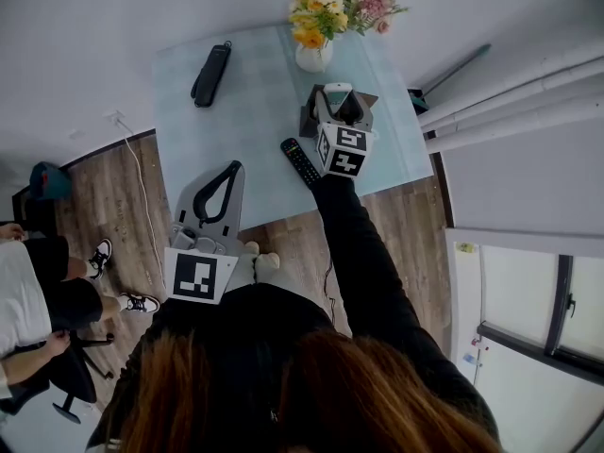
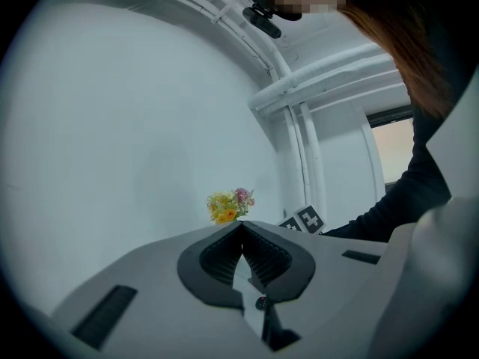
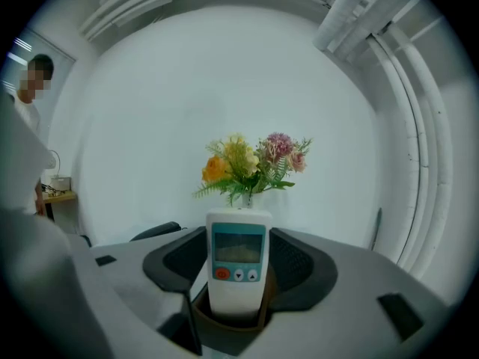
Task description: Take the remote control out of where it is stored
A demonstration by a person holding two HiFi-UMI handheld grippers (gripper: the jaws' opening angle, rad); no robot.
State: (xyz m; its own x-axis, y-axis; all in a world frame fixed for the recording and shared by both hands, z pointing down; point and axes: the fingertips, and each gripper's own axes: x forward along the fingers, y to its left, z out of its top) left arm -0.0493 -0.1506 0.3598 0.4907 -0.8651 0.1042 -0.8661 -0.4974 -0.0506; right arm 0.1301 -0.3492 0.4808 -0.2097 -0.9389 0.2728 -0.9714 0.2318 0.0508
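Right tool point(image 3: 239, 238) pinches upright remote control point(image 3: 239, 264) in its holder point(image 3: 224, 329); left tool point(image 2: 241, 227) pressed together.

The white remote point(image 3: 238, 264) is smooth, glossy plastic; its holder point(image 3: 228, 327) is a matt brown stuff (leather or card, hard to tell). The right gripper point(image 3: 238, 234) has a matt grey plastic shell and black ribbed pads point(image 3: 288, 264). The table point(image 1: 245, 111) is smooth and matt, the floor point(image 1: 113, 206) wood planks, the sleeve point(image 1: 363, 253) black cloth.
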